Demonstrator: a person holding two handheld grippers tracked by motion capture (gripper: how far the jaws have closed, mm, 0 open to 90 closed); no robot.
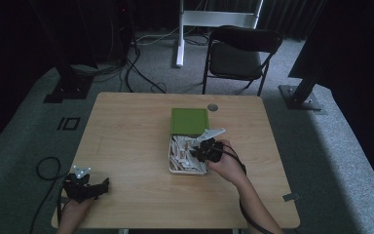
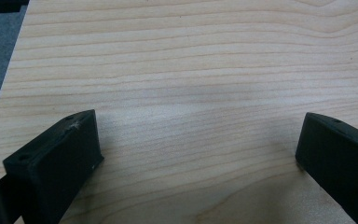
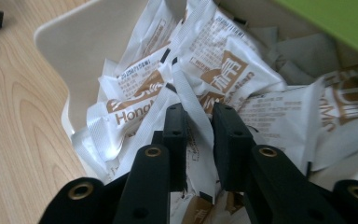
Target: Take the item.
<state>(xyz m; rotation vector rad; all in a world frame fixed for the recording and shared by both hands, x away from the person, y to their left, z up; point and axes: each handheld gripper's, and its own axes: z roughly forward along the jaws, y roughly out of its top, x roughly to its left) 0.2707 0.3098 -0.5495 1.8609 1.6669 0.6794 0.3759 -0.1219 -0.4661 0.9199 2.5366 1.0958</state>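
Right gripper (image 3: 199,122): pinching sachet (image 3: 193,100) edge inside box (image 3: 79,42).
Left gripper (image 2: 198,149): spread wide, empty.
Lift: straight, slowly, shedding neighbouring sachets.

The table (image 1: 136,146) is pale wood with fine wavy grain. At centre frame sits a cream box (image 3: 81,37) with a plain lime-green lid (image 1: 189,120) — its sachets (image 3: 223,60) white, printed in brown. Both grippers (image 3: 200,121) (image 2: 198,144) are matt black; grey carpet (image 1: 321,146) — upper frame.
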